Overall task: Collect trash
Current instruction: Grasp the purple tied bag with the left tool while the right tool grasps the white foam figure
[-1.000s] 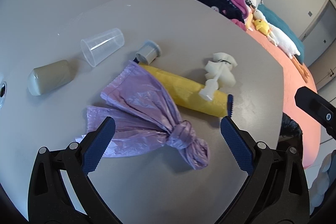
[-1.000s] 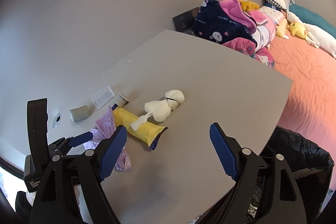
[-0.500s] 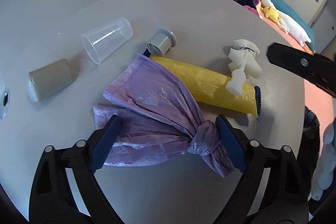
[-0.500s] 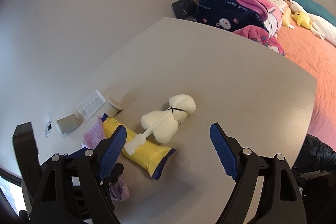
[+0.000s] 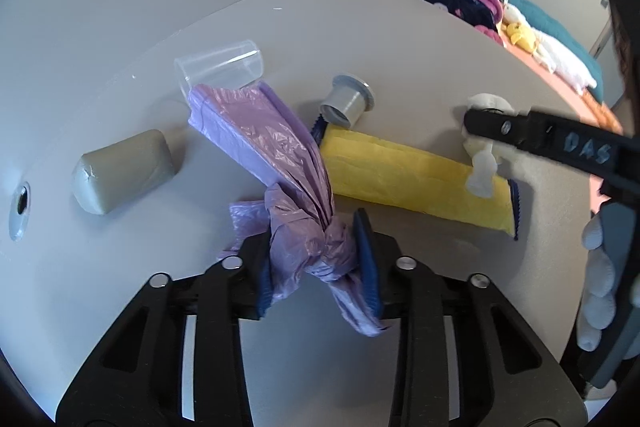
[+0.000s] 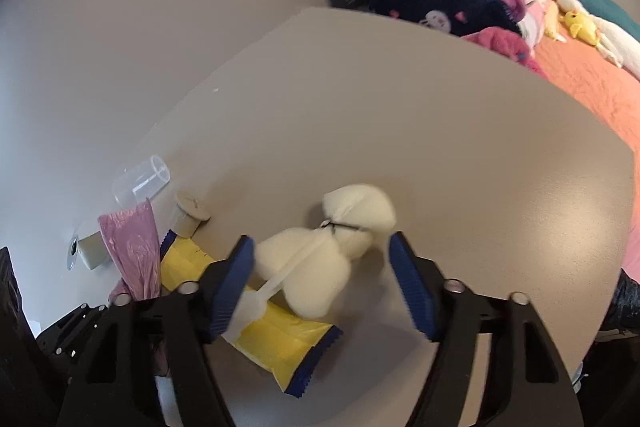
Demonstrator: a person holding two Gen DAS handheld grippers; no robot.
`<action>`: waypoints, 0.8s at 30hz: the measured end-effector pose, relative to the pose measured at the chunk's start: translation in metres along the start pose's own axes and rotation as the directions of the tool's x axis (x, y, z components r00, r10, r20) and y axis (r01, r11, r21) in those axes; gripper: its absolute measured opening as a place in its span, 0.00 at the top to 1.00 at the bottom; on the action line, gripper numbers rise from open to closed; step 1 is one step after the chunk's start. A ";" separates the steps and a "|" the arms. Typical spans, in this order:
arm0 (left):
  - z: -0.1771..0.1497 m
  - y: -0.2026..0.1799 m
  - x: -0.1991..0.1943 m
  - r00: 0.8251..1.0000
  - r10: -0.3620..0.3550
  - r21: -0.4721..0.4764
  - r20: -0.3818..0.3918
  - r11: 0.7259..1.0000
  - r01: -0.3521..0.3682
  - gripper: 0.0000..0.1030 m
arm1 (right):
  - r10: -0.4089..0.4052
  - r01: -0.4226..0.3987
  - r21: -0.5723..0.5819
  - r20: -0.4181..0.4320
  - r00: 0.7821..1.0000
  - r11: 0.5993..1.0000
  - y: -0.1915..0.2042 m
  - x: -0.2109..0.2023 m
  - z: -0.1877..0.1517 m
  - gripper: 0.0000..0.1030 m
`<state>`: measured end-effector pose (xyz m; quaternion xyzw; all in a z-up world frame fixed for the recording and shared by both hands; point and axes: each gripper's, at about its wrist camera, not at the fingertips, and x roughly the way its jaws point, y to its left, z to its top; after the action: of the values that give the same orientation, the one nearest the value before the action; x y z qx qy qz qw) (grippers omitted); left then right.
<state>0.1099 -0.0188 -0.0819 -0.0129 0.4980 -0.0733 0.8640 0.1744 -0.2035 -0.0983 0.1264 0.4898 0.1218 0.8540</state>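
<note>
The left gripper [image 5: 316, 259] has just squeezed shut on the knotted purple bag [image 5: 280, 163], and the right gripper [image 6: 324, 287], half open and closing, still needs to pinch the white foam piece [image 6: 320, 267] between its pads.

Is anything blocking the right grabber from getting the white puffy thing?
Nothing visible does. The right gripper is open, its jaws just closing in, and the white foam bundle lies between them on the table, overlapping the yellow packet.
</note>
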 end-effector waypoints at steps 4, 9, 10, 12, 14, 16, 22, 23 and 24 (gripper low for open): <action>-0.001 0.006 -0.003 1.000 -0.030 -0.026 0.003 0.999 0.030 0.72 | 0.004 -0.004 -0.004 -0.008 1.000 1.000 0.005 0.002 0.000 0.64; -0.004 0.009 -0.006 0.999 -0.050 -0.044 0.005 0.998 0.050 0.75 | 0.027 -0.027 0.000 -0.006 1.000 1.000 0.007 0.000 0.002 0.77; -0.004 0.011 -0.007 0.998 -0.059 -0.054 0.002 0.997 0.059 0.75 | 0.028 -0.028 -0.011 0.000 1.000 1.000 0.009 -0.003 0.003 0.78; -0.004 0.015 -0.009 0.998 -0.067 -0.064 0.006 0.996 0.067 0.76 | 0.032 -0.032 -0.036 0.022 0.999 0.999 0.015 -0.010 0.003 0.79; -0.004 0.016 -0.014 0.998 -0.065 -0.061 0.020 0.996 0.066 0.76 | 0.045 -0.043 -0.046 0.035 0.998 0.998 0.017 -0.016 0.003 0.79; -0.003 0.017 -0.018 0.998 -0.064 -0.068 0.024 0.995 0.066 0.76 | 0.060 -0.058 -0.048 0.041 0.997 0.997 0.019 -0.023 0.003 0.79; -0.001 0.017 -0.034 0.995 -0.077 -0.074 0.055 0.994 0.081 0.76 | 0.089 -0.086 -0.044 0.057 0.994 0.995 0.022 -0.042 0.002 0.79; 0.000 0.016 -0.037 0.995 -0.078 -0.072 0.061 0.994 0.083 0.76 | 0.090 -0.088 -0.044 0.063 0.994 0.995 0.022 -0.047 0.002 0.79; 0.001 0.015 -0.041 0.995 -0.078 -0.068 0.068 0.994 0.083 0.76 | 0.095 -0.092 -0.044 0.070 0.993 0.995 0.022 -0.053 0.001 0.79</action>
<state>0.0921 0.0014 -0.0480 -0.0661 0.4707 -0.0900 0.8752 0.1473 -0.2000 -0.0481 0.1361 0.4499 0.1668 0.8667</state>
